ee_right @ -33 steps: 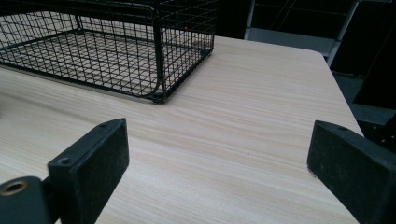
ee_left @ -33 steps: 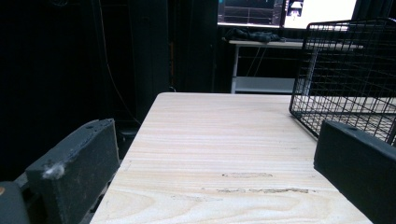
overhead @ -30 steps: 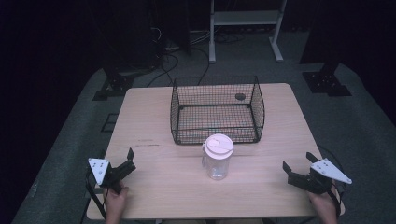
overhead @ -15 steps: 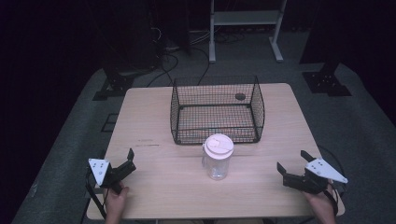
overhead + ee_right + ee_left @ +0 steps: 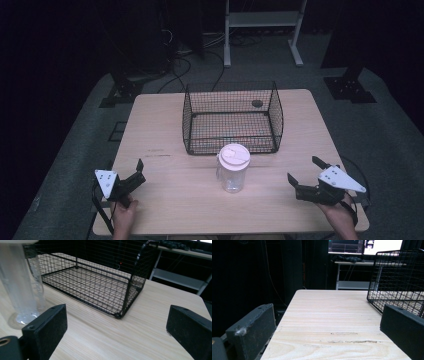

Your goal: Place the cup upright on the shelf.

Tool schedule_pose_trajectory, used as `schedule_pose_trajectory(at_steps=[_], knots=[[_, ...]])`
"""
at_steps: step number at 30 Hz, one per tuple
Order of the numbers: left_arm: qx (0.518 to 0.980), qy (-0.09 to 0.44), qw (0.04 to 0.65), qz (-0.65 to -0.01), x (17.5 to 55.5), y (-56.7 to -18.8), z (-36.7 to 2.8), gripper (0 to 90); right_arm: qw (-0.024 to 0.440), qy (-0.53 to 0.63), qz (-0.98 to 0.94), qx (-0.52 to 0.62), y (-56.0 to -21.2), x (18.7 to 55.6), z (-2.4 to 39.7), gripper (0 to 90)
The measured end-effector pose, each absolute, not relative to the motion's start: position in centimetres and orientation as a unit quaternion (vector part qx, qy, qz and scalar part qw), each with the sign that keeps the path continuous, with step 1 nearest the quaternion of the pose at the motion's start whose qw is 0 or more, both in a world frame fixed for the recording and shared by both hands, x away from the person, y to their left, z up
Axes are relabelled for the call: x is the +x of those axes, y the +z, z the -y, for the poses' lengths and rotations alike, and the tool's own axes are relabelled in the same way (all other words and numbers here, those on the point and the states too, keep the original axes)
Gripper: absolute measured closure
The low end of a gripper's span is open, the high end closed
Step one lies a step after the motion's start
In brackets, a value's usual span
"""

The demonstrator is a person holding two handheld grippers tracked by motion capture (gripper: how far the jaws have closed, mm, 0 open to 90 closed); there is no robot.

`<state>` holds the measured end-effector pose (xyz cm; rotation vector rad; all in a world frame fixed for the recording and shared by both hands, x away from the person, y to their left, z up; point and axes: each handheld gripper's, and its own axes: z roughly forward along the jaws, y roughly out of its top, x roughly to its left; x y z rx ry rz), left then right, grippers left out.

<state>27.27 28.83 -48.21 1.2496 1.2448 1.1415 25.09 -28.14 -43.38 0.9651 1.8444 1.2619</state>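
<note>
A clear plastic jar [image 5: 233,169] with a white lid stands upright at the middle of the wooden table [image 5: 165,125], just in front of a black wire basket [image 5: 232,117]. My left gripper [image 5: 138,171] rests open near the front left corner, far from the jar. At the front right my right gripper [image 5: 304,170] is open too, its jaws pointing toward the jar and basket. In the right gripper view the jar [image 5: 17,287] stands at the left edge and the basket [image 5: 100,282] lies ahead. The basket [image 5: 398,277] sits at the right in the left gripper view.
The basket is open at the top and holds nothing I can see. A small dark round spot [image 5: 257,103] lies on the table behind it. White shelf legs [image 5: 262,30] and dark equipment stands rise from the floor beyond the table.
My right gripper has moved a little to the left, toward the jar. The left gripper and the jar have stayed put.
</note>
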Motion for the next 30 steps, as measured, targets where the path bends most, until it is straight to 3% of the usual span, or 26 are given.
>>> schedule_pose_trajectory(at_steps=[14, 30], knots=[[0.517, 0.472, 0.497, -0.513, 27.3, -48.2, -28.8, 0.0, 0.329, 0.507, -0.732, 0.314, -41.6, 24.5, 24.8, 2.8], [0.517, 0.474, 0.496, -0.513, 27.3, -48.2, -28.7, 0.0, 0.299, 0.518, -0.753, 0.276, -42.1, 24.2, 21.3, 2.7]])
